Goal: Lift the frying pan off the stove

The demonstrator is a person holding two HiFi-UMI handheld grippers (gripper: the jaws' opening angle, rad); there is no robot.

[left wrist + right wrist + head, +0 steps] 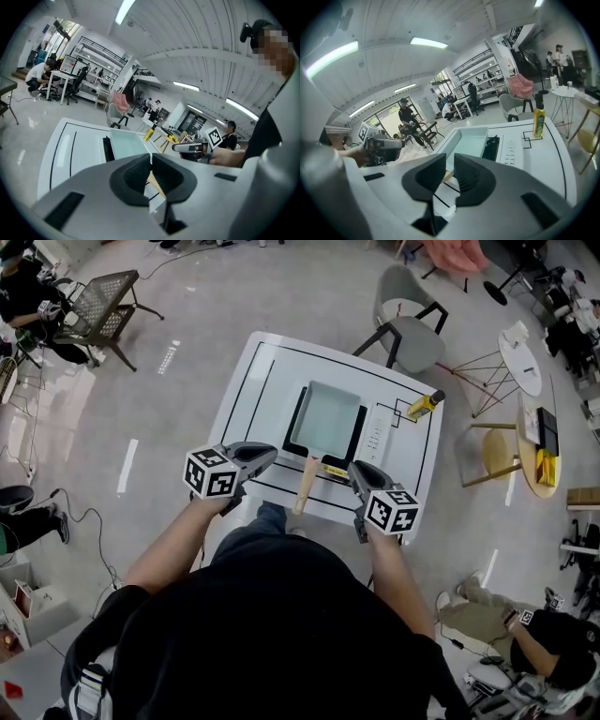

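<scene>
A rectangular frying pan [325, 418] with a pale inside sits on a flat black stove [293, 424] at the middle of a white table [248, 371]. Its wooden handle [306, 484] points back toward the person, probably so it can be grasped from the near edge. The pan has not been lifted. The left gripper [272, 454] hovers to the left of the handle, apart from it, with its jaws pressed together and nothing between them. The right gripper [354, 468] hovers just right of the handle with its jaws a narrow gap apart. They hold nothing, and the handle shows only beyond them. Both point forward and downward, which looks like an approach to the handle. A yellow bottle [424, 405] stands near the table's far right corner, well clear of the pan.
</scene>
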